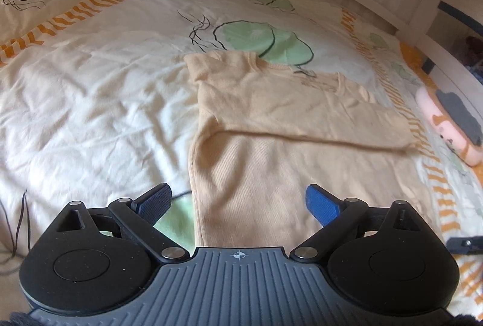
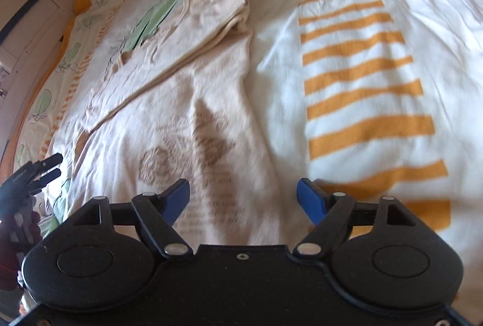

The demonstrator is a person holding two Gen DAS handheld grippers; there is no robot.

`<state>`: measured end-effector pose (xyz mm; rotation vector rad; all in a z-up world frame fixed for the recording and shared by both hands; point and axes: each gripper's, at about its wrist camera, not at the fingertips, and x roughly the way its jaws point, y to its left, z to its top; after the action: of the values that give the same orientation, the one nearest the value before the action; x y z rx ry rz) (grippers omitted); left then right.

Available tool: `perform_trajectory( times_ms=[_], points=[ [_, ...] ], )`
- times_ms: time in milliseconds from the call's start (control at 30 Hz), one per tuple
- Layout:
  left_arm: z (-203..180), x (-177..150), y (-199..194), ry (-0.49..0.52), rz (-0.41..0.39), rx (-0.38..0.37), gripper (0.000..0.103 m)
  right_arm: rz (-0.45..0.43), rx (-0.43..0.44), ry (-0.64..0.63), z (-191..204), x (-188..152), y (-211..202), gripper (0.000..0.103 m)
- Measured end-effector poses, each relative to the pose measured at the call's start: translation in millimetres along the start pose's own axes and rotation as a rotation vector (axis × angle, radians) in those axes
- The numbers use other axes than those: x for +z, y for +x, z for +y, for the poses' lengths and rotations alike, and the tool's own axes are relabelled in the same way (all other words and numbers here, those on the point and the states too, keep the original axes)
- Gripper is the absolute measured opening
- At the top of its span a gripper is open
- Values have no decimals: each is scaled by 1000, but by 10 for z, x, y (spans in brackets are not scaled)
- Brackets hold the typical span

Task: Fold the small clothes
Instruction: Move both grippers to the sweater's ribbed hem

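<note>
Left gripper [image 1: 238,202] with jaws wide and empty, above the hem of a peach long-sleeved shirt [image 1: 271,126], shirt flat on the leaf-printed duvet [image 1: 90,90], one sleeve folded across the chest, right gripper [image 2: 243,199] also spread, holding nothing.

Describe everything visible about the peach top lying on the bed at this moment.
The pale peach long-sleeved knit top lies flat on the white duvet with green leaf prints and orange stripes. It looks soft and finely ribbed, with a round neckline and faint brown printed motifs and text. One sleeve is folded across the body, its cuff reaching past the far edge. The fabric is mildly creased. Neither gripper touches it: both pairs of jaws stand open above it.
</note>
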<state>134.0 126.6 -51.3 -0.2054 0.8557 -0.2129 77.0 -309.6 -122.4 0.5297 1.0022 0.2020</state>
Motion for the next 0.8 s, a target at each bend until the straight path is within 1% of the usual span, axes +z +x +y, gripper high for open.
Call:
perform_trajectory(
  times_ms=[100,233,267,467,600,633,733,800],
  points=[
    [-49,-207,-162,2,27,-12,97,42,1,-1,23,-109,1,89],
    [-95,-425,-277,-4,79,-18,97,61,10,-5,33,-212,-27,93],
    [-109,-479,-301,-1,86,-17,97,67,22,-6,41,-225,-23,96],
    [-182,-665,-361,61,138,12,97,60,60,0,20,-249,16,103],
    [-229,-749,-312,103,164,43,99,53,74,12,-15,-247,29,103],
    [-237,-771,-292,115,176,44,102,50,76,10,-16,-250,31,103],
    [-261,-808,-218,143,210,38,102,43,74,-3,-3,-273,22,103],
    [-257,-811,-187,141,221,28,102,43,69,-17,12,-280,28,103]
  ],
)
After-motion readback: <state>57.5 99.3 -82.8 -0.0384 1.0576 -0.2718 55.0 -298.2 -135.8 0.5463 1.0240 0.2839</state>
